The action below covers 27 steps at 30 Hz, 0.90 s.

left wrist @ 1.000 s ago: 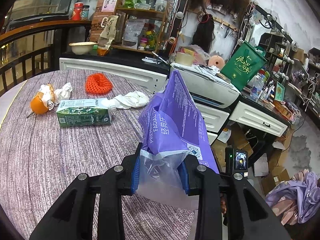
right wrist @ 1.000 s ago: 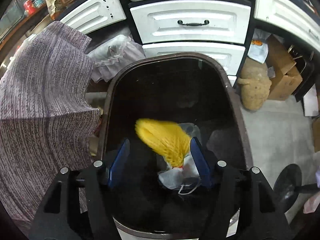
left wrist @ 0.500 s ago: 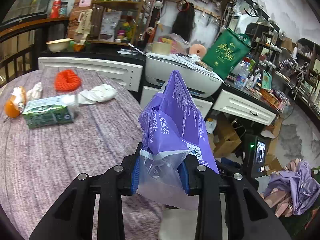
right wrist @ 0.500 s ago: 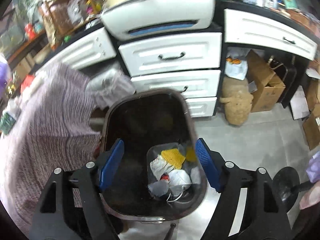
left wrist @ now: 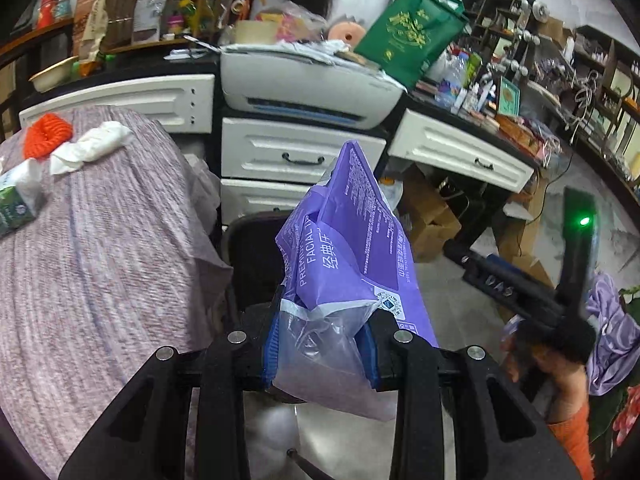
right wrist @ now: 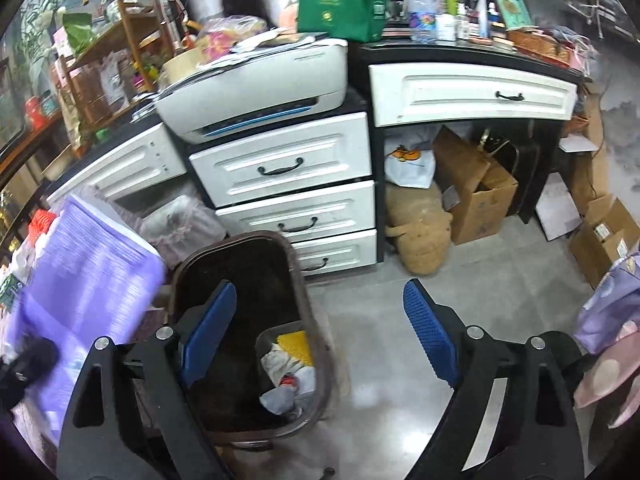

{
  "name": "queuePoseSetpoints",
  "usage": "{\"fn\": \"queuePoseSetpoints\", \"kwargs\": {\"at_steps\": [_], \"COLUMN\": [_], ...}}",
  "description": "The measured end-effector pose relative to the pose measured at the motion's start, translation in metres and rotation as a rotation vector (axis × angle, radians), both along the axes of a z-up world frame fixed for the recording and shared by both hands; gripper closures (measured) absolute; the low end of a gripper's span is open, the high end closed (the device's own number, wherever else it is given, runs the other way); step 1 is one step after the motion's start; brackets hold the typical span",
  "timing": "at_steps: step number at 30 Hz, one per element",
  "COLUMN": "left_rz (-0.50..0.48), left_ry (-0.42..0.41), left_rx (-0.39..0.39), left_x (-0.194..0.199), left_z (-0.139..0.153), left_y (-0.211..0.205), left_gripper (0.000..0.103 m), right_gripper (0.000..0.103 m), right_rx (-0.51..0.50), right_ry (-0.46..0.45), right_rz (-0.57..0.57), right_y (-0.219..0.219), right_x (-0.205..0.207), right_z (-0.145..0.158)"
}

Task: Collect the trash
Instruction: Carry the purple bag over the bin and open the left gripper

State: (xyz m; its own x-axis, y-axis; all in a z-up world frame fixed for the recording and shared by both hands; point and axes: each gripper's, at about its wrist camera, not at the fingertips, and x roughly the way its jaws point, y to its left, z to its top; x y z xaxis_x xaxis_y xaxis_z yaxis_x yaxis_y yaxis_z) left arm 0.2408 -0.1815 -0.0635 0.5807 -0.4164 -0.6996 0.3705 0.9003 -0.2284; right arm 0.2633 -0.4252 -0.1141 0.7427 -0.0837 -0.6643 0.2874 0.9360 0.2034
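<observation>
My left gripper [left wrist: 320,346] is shut on a purple facial tissue packet [left wrist: 352,248], which stands up between the blue pads, past the table edge and in front of the dark trash bin [left wrist: 248,252]. In the right wrist view the same packet [right wrist: 88,280] shows blurred at the left. My right gripper [right wrist: 320,332] hangs above the floor beside the brown trash bin [right wrist: 312,312], its jaws opening with nothing between them. Yellow netting [right wrist: 296,344] and crumpled paper lie in the bin. An orange net [left wrist: 48,134], a white tissue [left wrist: 92,146] and a green carton [left wrist: 16,204] lie on the table.
A table with a purple-grey cloth [left wrist: 100,260] fills the left. White drawers [right wrist: 288,168] with a printer [right wrist: 256,88] on top stand behind the bin. Cardboard boxes [right wrist: 476,196] and a burlap sack [right wrist: 420,236] sit under the desk. A person's hand [left wrist: 560,364] shows at right.
The right gripper let the yellow netting drop into the bin, opened wider and rose away. The left gripper carried the purple packet from over the table toward the bin.
</observation>
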Motion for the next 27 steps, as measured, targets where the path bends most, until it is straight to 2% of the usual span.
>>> {"fn": "queuePoseSetpoints", "kwargs": {"at_steps": [9,17,24,27], "left_rz": [-0.071,-0.057,-0.024,-0.022], "left_ry": [0.037,0.072,0.113,0.110], "left_rx": [0.159,0.270,0.308,0.333], "left_x": [0.021,0.039,0.049,0.051], "left_z": [-0.036,-0.068,-0.089,-0.094], "left_y": [-0.049,-0.067,-0.066,-0.069], "left_gripper": [0.071,0.070,0.068,0.059], "right_gripper": [0.018,0.018,0.018,0.018], "right_rx": [0.033,0.030,0.038,0.037], "right_ry": [0.010,0.027,0.029,0.032], "right_rz": [-0.050,-0.055,-0.052,-0.047], "right_y": [-0.028,-0.033,-0.033,-0.029], "right_x": [-0.009,-0.014,-0.013,-0.012], "right_z": [-0.005,-0.012,-0.013,-0.014]}}
